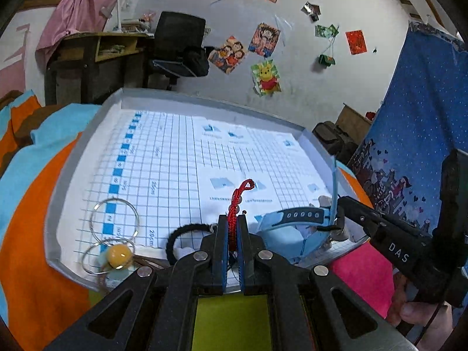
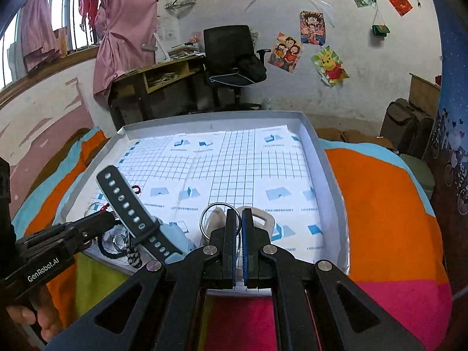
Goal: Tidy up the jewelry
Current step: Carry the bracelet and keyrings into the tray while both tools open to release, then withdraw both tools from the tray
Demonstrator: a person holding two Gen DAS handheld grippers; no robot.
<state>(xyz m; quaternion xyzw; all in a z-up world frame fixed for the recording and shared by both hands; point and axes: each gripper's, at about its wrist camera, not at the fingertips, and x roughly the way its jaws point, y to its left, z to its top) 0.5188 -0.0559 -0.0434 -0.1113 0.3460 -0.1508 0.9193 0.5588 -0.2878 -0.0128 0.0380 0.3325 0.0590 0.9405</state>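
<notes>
1. Left gripper (image 1: 233, 222) up close: jaws pinching a red cord (image 1: 237, 201), which rises from between the pads and ends in a small loop over the tray (image 1: 70, 181).
2. Right gripper (image 2: 239, 222): jaws pressed together on a thin metal ring (image 2: 220, 219), which curves out to the left of the pads.
3. Only the left view shows the yellow bead (image 1: 118, 256) on two wire hoops (image 1: 114, 219) at the tray's near left corner, and the black hair tie (image 1: 181, 238) just left of the pads.
4. The watch (image 1: 298, 215), dark strap with holes and pale blue body, lies near the tray's front edge. The left view has it flat beside the right gripper's tip; the right view has the strap (image 2: 131, 210) tilted upward, next to the left gripper's tip.
5. Only the right view shows a pale tag (image 2: 263, 219) lying just behind its jaws.
6. The tray, lined with blue-gridded paper, sits on a bed under an orange, blue and pink blanket (image 2: 380, 204).
7. Far back in both views: a black chair (image 2: 231, 55) and posters on the wall.
</notes>
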